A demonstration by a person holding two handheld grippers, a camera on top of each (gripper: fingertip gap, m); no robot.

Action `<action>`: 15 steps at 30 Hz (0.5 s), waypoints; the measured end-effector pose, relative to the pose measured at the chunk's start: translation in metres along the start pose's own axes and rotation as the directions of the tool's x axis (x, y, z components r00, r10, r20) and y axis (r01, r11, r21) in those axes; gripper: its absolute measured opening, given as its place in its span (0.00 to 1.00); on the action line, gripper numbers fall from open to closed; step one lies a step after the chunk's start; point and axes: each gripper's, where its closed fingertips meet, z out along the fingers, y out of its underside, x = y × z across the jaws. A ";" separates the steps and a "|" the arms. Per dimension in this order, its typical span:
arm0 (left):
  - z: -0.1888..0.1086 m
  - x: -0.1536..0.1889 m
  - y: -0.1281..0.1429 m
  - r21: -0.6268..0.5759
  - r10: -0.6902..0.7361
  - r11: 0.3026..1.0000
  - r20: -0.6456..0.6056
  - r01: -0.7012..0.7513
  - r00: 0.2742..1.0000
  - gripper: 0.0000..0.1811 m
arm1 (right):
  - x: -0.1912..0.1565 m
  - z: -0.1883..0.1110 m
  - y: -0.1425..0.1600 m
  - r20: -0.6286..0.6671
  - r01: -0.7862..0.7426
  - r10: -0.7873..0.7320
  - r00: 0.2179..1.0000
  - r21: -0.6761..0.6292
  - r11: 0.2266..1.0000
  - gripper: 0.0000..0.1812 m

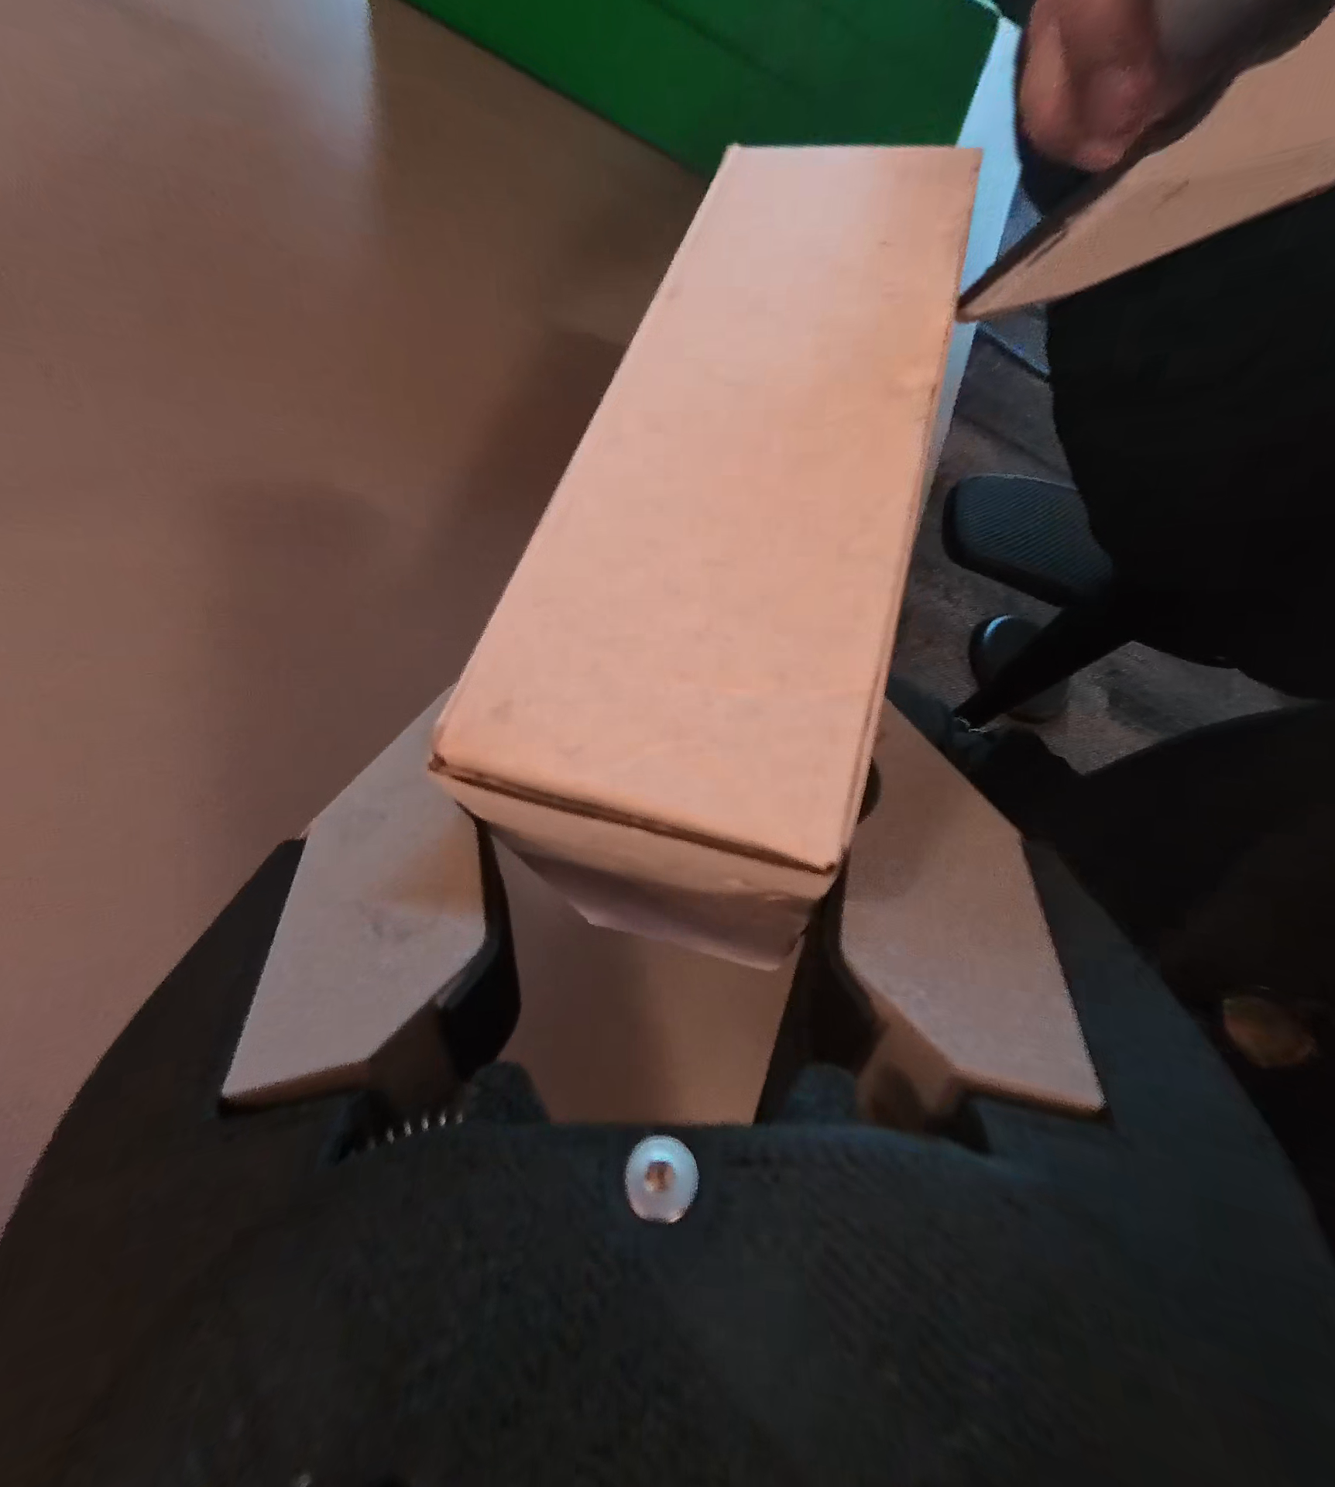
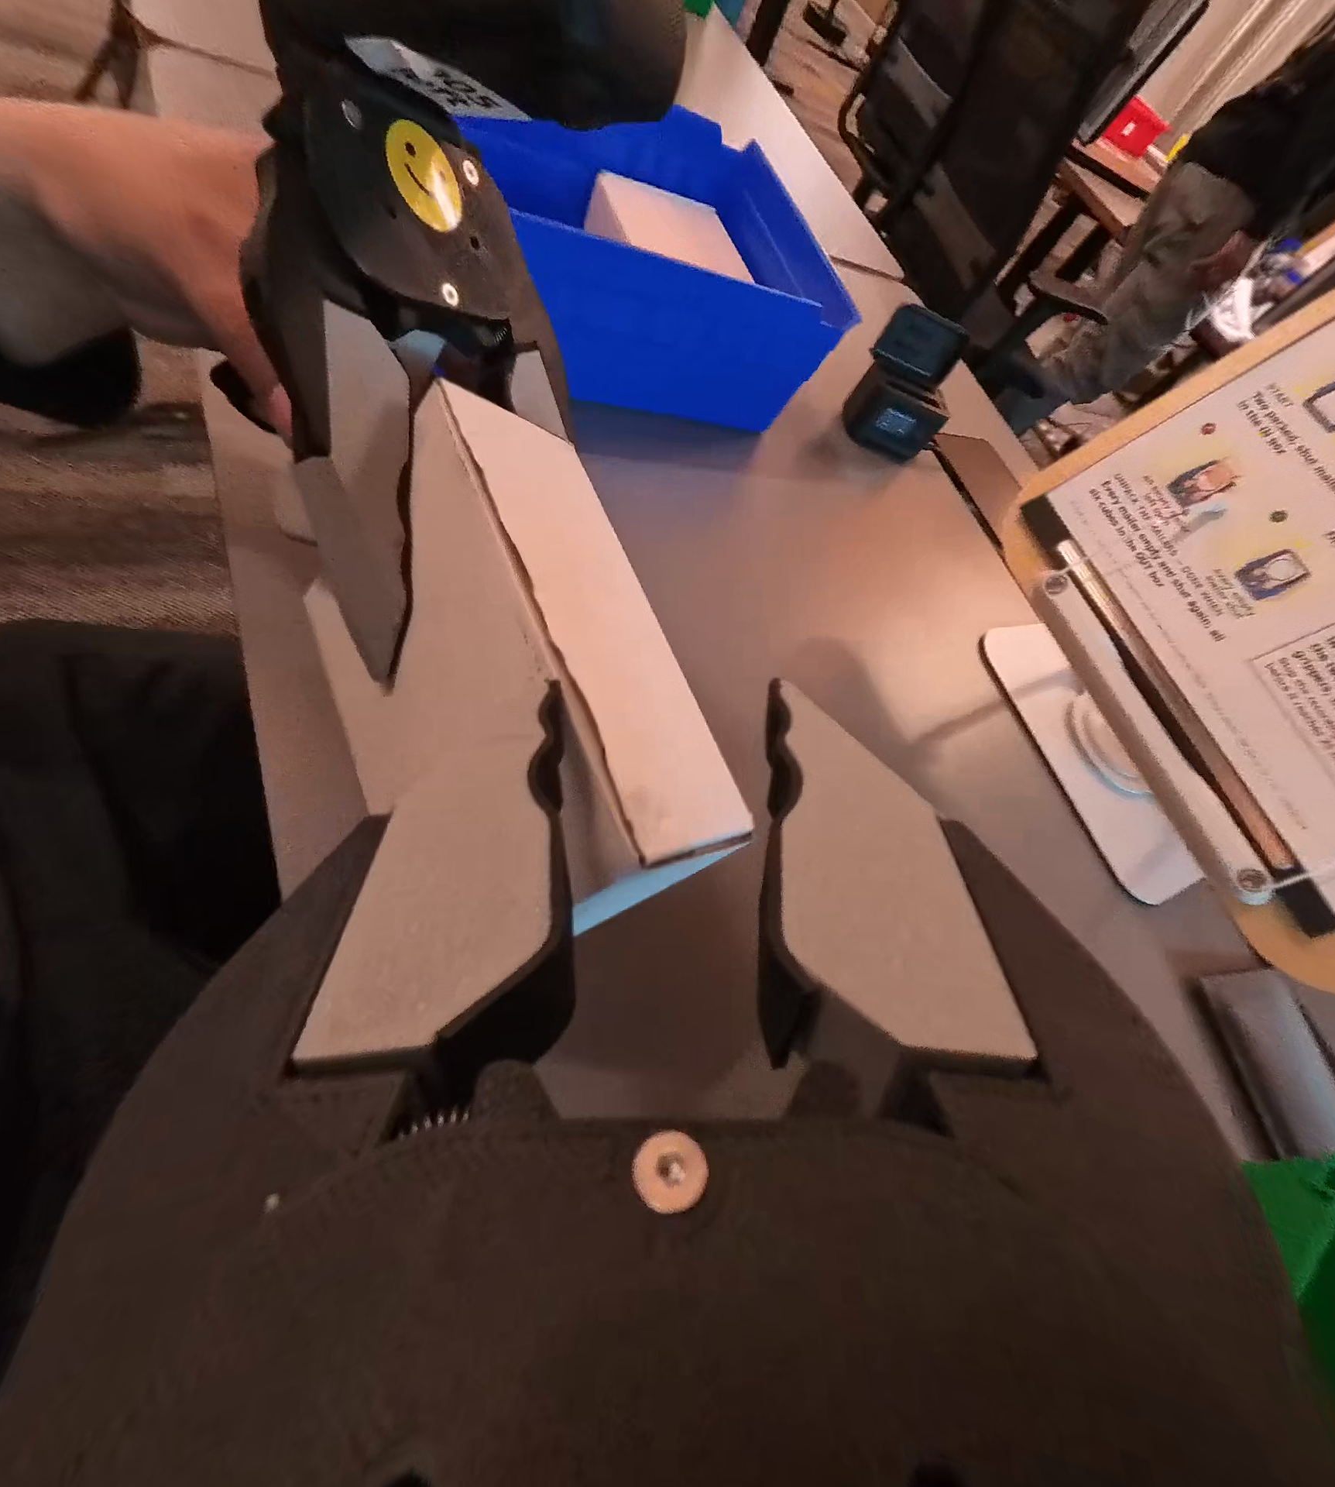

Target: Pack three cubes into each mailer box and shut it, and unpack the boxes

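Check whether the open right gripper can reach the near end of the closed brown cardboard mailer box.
Probably yes: the right gripper is open just before the closed brown cardboard mailer box. The left gripper clamps only the far end.

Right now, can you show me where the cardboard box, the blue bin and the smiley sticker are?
cardboard box (image 1: pixel 696 515): left wrist view, middle of its shut lid.
blue bin (image 2: pixel 672 338): right wrist view, on its front wall.
smiley sticker (image 2: pixel 423 175): right wrist view, sticker's centre, on the other tool.
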 end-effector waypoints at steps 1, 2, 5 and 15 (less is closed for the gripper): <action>0.001 0.000 0.002 -0.012 0.005 1.000 0.007 -0.004 1.000 0.50 | -0.001 0.001 0.000 -0.012 0.016 -0.016 1.000 -0.012 1.000 0.26; 0.001 0.000 0.004 -0.024 0.012 1.000 0.014 -0.012 1.000 0.50 | -0.001 0.002 0.000 -0.025 0.034 -0.034 0.999 -0.023 0.999 0.26; 0.003 -0.002 0.008 -0.060 0.027 0.998 0.055 -0.024 0.998 0.50 | 0.000 0.004 0.007 -0.051 0.089 -0.093 0.994 -0.074 0.993 0.29; 0.009 0.001 0.009 -0.077 0.005 0.997 0.060 0.000 0.998 0.50 | -0.010 0.006 0.008 -0.068 0.236 -0.245 0.967 -0.117 0.965 0.18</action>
